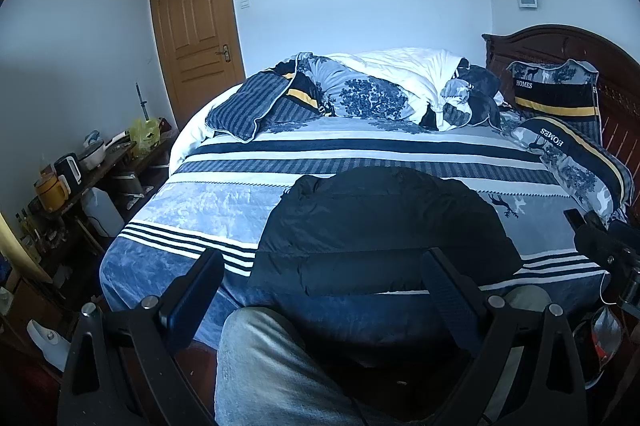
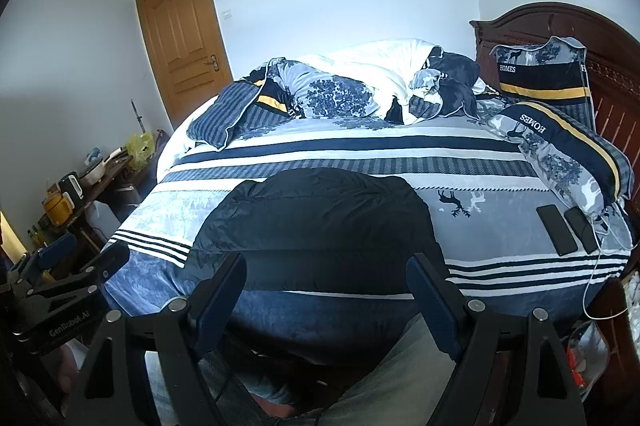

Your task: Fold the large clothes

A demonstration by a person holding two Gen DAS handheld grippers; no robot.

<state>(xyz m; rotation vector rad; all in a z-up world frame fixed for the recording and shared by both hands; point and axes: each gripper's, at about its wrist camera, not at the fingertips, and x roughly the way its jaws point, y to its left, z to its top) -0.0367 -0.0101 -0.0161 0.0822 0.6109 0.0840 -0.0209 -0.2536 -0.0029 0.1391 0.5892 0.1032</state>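
Observation:
A black padded jacket [image 1: 384, 230] lies folded into a compact block near the front edge of the bed [image 1: 192, 201]; it also shows in the right wrist view [image 2: 320, 226]. My left gripper [image 1: 322, 258] is open and empty, held above the bed's front edge just short of the jacket. My right gripper [image 2: 326, 264] is open and empty, also just in front of the jacket. The left gripper shows at the left edge of the right wrist view [image 2: 80, 266]. The right gripper shows at the right edge of the left wrist view [image 1: 600, 238].
Crumpled quilt [image 2: 360, 89] and pillows [image 2: 560, 145] lie at the far side and right of the bed. Two phones [image 2: 568, 228] with a cable lie at the right. A cluttered side table [image 1: 80, 165] stands left. My knees [image 1: 260, 366] are below the grippers.

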